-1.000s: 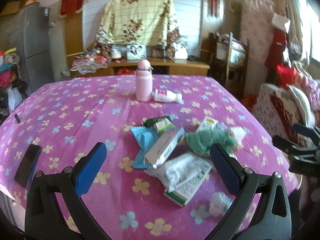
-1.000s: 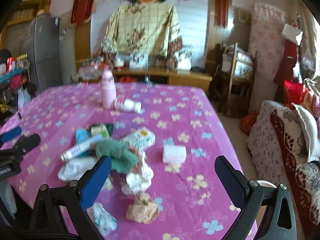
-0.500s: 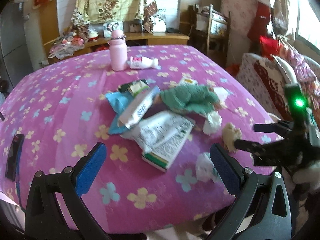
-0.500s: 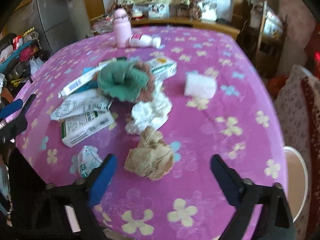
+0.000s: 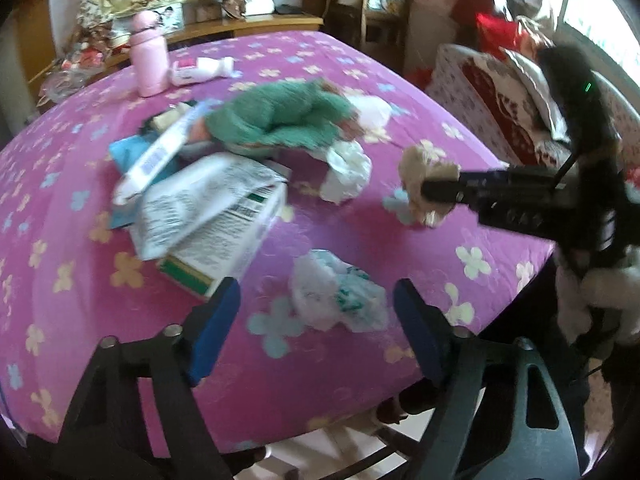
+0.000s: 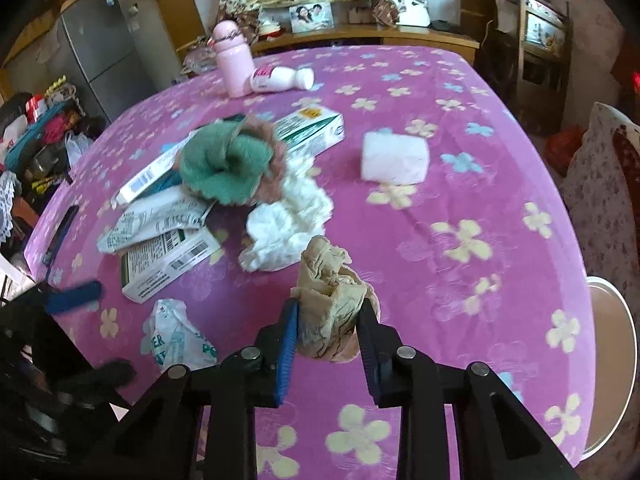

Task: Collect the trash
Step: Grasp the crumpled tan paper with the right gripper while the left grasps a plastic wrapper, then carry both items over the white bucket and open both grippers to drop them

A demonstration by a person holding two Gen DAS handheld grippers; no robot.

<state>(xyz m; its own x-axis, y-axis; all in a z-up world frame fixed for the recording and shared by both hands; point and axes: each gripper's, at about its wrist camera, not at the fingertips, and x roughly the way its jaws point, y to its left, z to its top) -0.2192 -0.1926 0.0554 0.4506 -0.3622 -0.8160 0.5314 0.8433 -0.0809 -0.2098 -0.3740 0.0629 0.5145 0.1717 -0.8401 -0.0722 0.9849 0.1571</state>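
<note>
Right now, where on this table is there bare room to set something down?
Bare tablecloth lies to the right of the white tissue pack up to the table's edge, and along the far side behind the pink bottle. It is crowded from the green knit cloth and boxes down to the crumpled white tissue and the plastic wrapper.

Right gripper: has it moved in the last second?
Yes. The right gripper has come down toward the table and shut on the brown paper wad, nearer the white tissue than before.
</note>
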